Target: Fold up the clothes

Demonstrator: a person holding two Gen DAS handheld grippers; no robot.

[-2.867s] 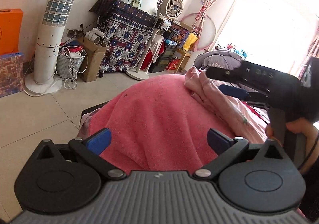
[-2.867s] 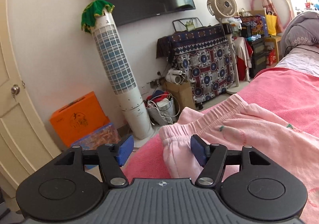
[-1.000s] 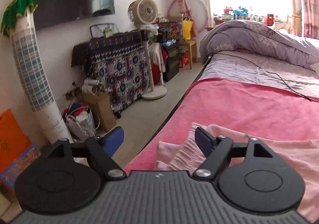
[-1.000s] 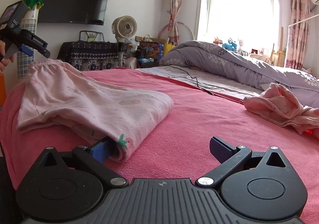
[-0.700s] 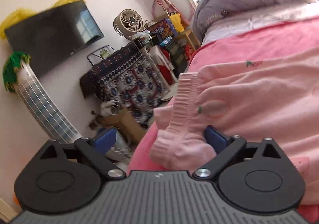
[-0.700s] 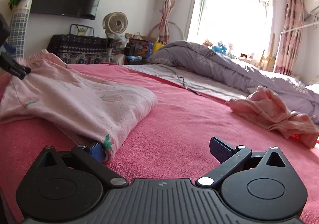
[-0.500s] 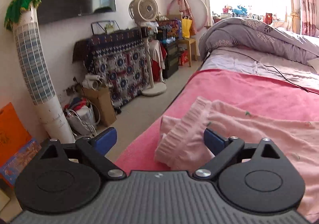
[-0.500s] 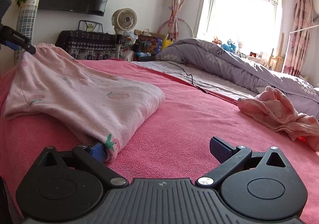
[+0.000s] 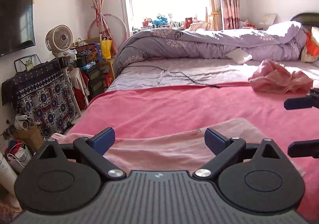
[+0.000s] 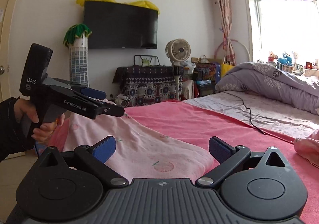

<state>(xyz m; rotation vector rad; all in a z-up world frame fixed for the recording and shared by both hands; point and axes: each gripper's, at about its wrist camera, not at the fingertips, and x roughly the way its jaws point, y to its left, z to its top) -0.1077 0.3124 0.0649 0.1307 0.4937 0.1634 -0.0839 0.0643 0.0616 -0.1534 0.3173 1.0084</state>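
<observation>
Pink blanket (image 9: 179, 108): folded pink garment (image 10: 143, 150) apparently free, both grippers' fingers spread.

Bed (image 9: 139, 78) spread with a pink blanket (image 9: 179, 108) across the near half. Folded light-pink garment (image 10: 143, 148) flat on it at the near edge; crumpled pink clothes (image 9: 279, 81), black cable (image 9: 179, 73), bunched lilac quilt (image 9: 209, 44) farther back.

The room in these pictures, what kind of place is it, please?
Most likely a lived-in home bedroom: a bed with a pink blanket and a rumpled grey duvet, a wall television, and a standing fan.
</observation>
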